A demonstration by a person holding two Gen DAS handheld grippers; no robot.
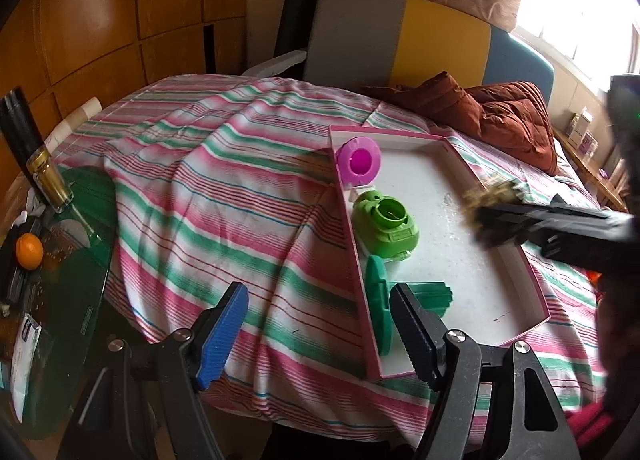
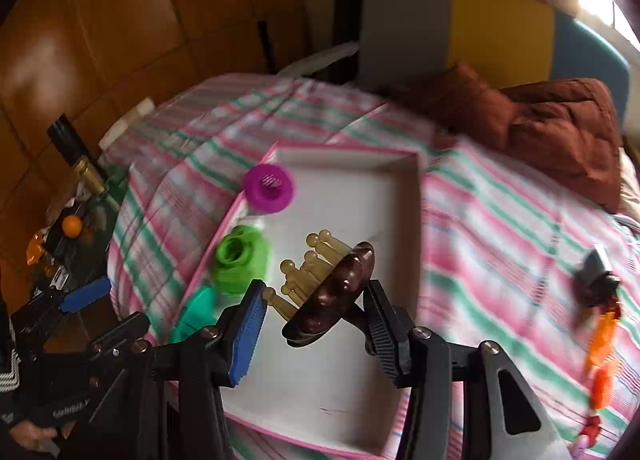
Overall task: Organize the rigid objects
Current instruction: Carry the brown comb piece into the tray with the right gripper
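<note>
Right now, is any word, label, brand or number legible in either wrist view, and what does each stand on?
No text can be read in either view.
White packet at the left edge of the glass table: printed marks, too small to read.
Left gripper body in the right wrist view: pale lettering, too blurred to read.
Pink tray, the toys in it, and the held brown massager: no lettering visible.

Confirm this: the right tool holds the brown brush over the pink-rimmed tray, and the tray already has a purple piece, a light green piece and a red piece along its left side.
Not quite. The right tool does hold the brown brush over the pink-rimmed tray, but the third piece is dark green, not red. The left wrist view shows it below the purple piece and light green piece.
</note>
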